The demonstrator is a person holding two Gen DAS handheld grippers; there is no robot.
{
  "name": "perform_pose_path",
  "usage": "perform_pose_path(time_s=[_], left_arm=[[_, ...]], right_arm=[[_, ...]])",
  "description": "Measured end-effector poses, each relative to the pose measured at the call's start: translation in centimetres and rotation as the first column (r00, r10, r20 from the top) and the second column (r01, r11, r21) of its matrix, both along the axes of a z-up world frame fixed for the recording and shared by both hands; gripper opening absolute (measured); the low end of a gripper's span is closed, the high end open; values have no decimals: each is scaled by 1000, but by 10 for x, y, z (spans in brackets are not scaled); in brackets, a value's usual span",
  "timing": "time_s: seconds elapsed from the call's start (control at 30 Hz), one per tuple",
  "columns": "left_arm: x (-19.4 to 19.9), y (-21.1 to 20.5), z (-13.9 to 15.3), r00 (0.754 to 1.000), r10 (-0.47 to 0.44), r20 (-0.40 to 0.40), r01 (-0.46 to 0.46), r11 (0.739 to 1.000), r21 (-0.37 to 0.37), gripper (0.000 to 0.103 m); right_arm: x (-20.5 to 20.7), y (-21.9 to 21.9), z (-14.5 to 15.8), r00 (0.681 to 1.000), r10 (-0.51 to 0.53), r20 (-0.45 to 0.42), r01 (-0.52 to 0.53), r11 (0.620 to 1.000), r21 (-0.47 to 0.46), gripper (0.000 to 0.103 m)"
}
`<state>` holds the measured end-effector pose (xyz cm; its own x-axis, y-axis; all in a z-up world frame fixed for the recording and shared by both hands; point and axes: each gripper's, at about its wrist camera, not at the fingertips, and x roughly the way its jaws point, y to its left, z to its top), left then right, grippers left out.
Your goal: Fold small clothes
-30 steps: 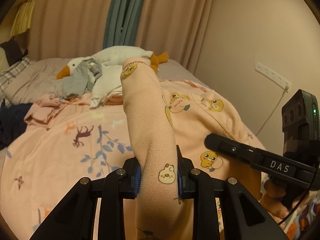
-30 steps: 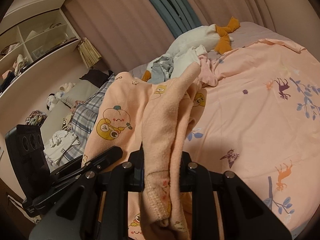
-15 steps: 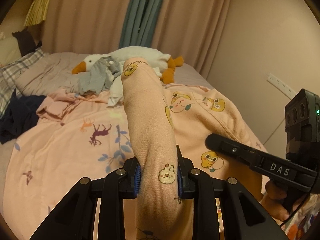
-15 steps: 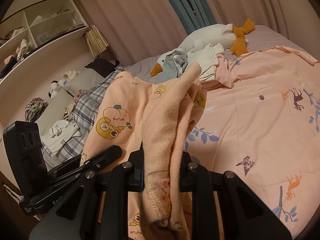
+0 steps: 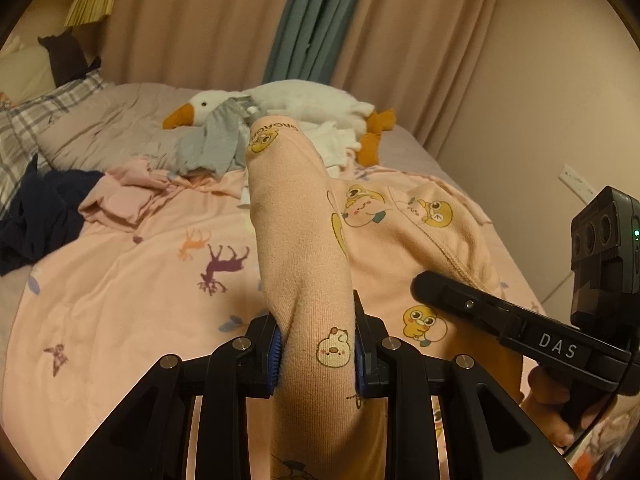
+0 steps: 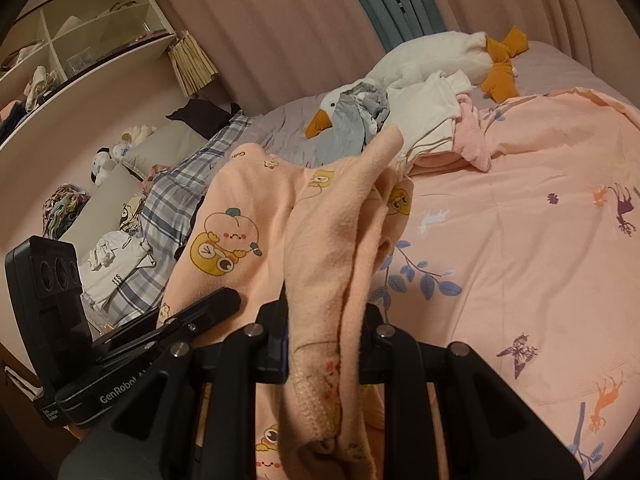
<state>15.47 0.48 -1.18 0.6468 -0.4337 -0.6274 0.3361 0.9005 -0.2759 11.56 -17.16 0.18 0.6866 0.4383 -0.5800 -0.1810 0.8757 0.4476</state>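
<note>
Both grippers (image 5: pixel 315 350) (image 6: pixel 325 346) clamp garment (image 5: pixel 298 240); shelves (image 6: pixel 80 40) right cam only

- The left wrist view looks forward and down along its own fingers (image 5: pixel 270 354), close over the bed (image 5: pixel 120 300), toward the curtain (image 5: pixel 224 20).
- The right wrist view looks the same way from beside it, turned more toward the shelves (image 6: pixel 80 48).
- Both share the bed, the plush goose (image 5: pixel 288 100) (image 6: pixel 432 60) and each other's gripper at the frame edge.
</note>
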Motion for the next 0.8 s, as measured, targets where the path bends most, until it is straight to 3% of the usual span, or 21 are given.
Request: perform_pose_path(time_s=[0.23, 0.57, 0.8], left_arm=[[40, 9, -47, 997, 31, -72, -29, 999, 26, 26], [79, 6, -142, 972, 19, -232, -9, 999, 46, 26], [83, 8, -170, 959, 14, -282, -2, 999, 41, 26]], right_arm=[[52, 15, -42, 997, 15, -73, -18, 999, -48, 22], [106, 17, -142, 969, -10, -248, -11, 996, -85, 23], [119, 13, -174, 954, -6, -299, -11, 999, -54, 23]])
